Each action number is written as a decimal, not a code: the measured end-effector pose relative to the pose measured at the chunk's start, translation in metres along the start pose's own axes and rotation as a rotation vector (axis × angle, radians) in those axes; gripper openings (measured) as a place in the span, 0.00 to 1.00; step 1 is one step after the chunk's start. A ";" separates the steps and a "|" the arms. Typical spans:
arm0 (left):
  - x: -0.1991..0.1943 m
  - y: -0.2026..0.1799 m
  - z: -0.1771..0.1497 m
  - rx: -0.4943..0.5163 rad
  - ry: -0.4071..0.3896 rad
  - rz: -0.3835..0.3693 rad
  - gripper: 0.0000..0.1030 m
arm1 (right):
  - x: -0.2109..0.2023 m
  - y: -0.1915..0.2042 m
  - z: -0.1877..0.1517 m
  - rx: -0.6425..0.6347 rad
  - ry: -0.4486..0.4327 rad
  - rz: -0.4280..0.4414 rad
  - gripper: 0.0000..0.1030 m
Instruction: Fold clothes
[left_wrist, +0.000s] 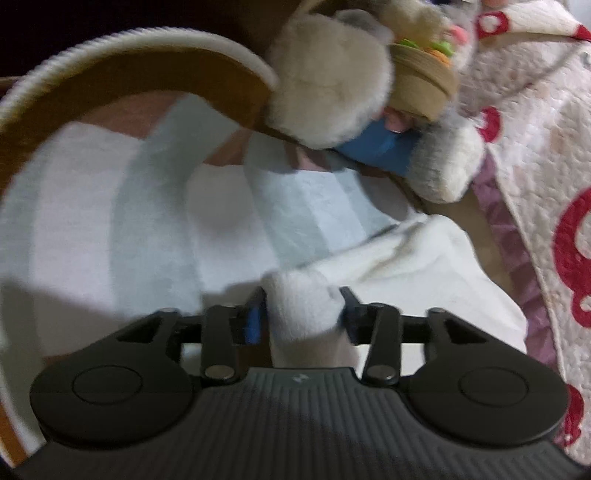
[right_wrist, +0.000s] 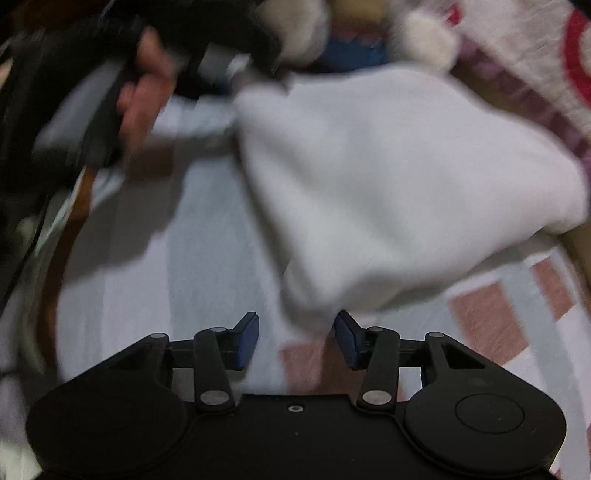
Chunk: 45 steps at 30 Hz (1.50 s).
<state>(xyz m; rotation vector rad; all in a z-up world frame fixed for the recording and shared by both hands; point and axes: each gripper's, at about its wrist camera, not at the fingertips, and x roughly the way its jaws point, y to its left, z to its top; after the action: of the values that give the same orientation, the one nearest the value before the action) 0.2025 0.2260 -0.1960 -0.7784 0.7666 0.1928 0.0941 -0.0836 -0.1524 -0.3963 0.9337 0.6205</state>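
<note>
I am pinching a bunched corner of the white garment (left_wrist: 388, 266) in my left tool (left_wrist: 303, 314); my right tool (right_wrist: 295, 339) is gaping, empty, beside it. Lying on the striped bed sheet (left_wrist: 110, 221), the garment looks only partly folded.

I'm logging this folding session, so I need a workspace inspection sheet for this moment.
Surface: pale blue-and-white striped sheet with pink checks.
Job's things: white fleecy garment, partly bunched.
Clutter: beige plush toy; red-patterned quilt at the right.
Grippers: left hand-held gripper shut on the garment; right hand-held gripper open, at the garment's edge.
Cables: nothing seen.
Surroundings: brown curved rim with white trim; images blurred.
</note>
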 end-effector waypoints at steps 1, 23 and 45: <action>-0.005 0.002 0.003 -0.019 0.013 0.002 0.48 | -0.011 -0.005 0.002 0.014 0.017 0.008 0.40; -0.131 -0.134 -0.108 0.563 0.073 0.056 0.93 | -0.195 -0.042 -0.027 0.364 -0.201 -0.030 0.55; -0.256 -0.156 -0.228 0.807 -0.008 0.056 1.00 | -0.248 -0.005 -0.072 0.310 -0.327 -0.170 0.58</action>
<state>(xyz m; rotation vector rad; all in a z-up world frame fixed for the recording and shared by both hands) -0.0411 -0.0143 -0.0381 0.0088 0.7736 -0.0699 -0.0569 -0.2069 0.0164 -0.0894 0.6605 0.3623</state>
